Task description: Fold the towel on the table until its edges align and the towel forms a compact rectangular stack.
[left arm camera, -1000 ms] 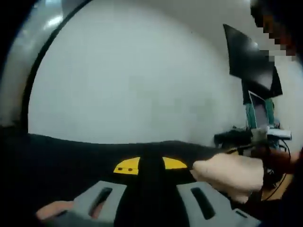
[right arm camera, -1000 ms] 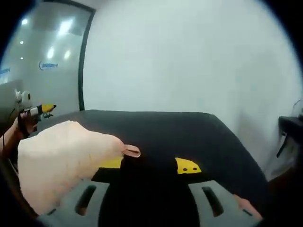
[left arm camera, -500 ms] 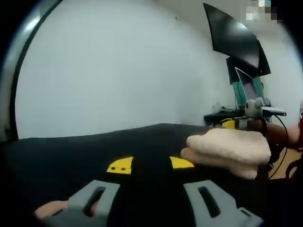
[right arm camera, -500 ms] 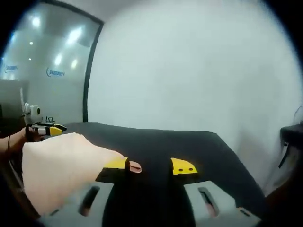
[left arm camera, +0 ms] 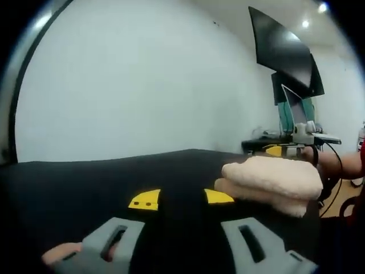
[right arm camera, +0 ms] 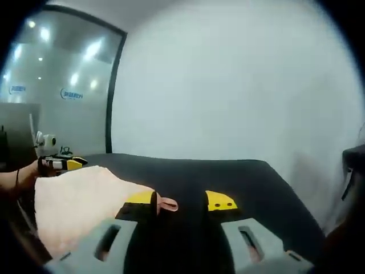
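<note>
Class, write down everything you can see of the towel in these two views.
The towel is pale peach, soft and fluffy-looking terry. In the left gripper view it lies folded in stacked layers on the black table, right of that gripper's yellow-tipped jaws. In the right gripper view it lies at the left, a small pink loop at its corner beside the jaw tip.

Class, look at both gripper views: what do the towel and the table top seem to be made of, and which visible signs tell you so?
Towel: probably soft terry cloth, pale peach, matte; its surface looks fuzzy and its folded layers bulge with rounded edges. A small smooth loop tab sticks out from it, possibly a fabric hanging tag.
Table: black and matte with almost no glare; whether that is a cloth cover or a hard coated top cannot be told.
</note>
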`<state>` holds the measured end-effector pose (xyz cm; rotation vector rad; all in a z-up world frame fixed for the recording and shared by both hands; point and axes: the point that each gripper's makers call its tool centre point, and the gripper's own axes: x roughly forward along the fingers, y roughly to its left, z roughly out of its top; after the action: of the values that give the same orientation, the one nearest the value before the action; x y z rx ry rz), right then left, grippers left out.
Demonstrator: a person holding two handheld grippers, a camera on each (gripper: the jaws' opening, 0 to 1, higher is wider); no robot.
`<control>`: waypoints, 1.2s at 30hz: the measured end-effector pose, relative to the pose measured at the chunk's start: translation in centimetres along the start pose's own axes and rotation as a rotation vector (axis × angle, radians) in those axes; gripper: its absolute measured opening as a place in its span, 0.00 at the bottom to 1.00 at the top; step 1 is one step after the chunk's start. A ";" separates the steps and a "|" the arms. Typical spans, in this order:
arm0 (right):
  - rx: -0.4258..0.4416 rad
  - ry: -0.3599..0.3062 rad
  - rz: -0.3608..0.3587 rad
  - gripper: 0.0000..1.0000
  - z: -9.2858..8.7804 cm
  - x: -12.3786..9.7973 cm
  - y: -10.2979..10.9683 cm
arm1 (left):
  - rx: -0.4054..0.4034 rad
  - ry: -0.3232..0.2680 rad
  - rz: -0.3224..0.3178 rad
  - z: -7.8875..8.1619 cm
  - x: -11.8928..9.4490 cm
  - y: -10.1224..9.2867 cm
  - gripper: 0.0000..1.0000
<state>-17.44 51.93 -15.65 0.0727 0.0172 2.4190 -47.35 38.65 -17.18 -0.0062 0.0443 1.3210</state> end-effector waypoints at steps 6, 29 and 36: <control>0.013 -0.004 -0.012 0.29 0.0 0.1 -0.3 | -0.015 0.004 0.002 0.0 -0.1 0.5 0.30; 0.008 0.011 -0.017 0.28 -0.5 0.0 0.0 | 0.001 0.041 -0.033 -0.8 0.4 -0.6 0.30; 0.008 -0.002 -0.023 0.28 -0.3 0.0 -0.2 | -0.019 0.011 -0.014 -0.4 0.2 -0.2 0.30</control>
<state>-17.39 52.08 -15.95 0.0787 0.0266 2.3960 -47.14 38.78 -17.55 -0.0298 0.0407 1.3074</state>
